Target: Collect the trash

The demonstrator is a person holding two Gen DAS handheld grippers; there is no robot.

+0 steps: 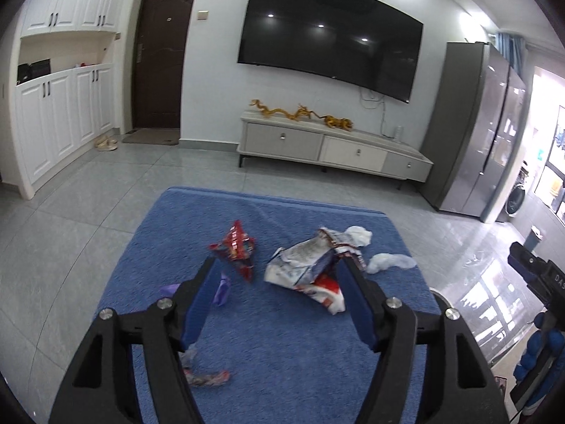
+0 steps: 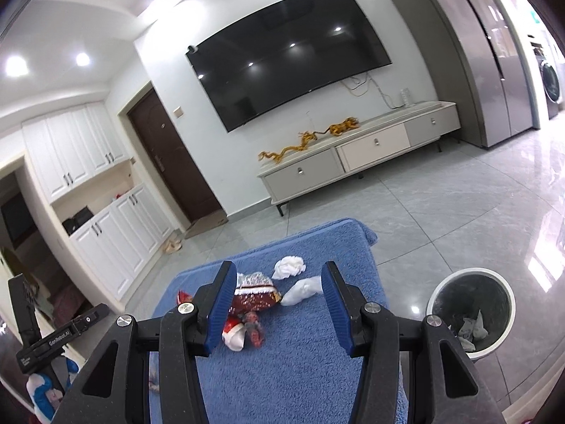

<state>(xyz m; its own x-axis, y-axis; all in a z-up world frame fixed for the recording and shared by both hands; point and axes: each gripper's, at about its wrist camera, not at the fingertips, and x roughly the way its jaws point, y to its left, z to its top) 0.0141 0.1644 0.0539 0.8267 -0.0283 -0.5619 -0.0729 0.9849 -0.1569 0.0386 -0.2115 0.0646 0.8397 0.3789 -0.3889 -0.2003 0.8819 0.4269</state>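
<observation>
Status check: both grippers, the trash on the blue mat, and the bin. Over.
Left hand-held gripper open, empty. Right hand-held gripper open, empty. Wrappers and tissue wads loose on blue mat. Bin beside mat, some trash inside; path clear.

Blue towel-covered table [image 1: 282, 335] strewn with wrappers [image 1: 307, 265], tissues [image 1: 358, 235].

- A large dark television [image 1: 330, 33] hangs on the white wall.
- A low drawer cabinet [image 1: 332, 148] stands beneath it, carrying golden dragon figures [image 1: 300, 113].
- Brown door [image 1: 160, 53], white cupboards [image 1: 60, 120], grey fridge [image 1: 473, 130].
- Glossy grey tile floor [image 2: 441, 212].
</observation>
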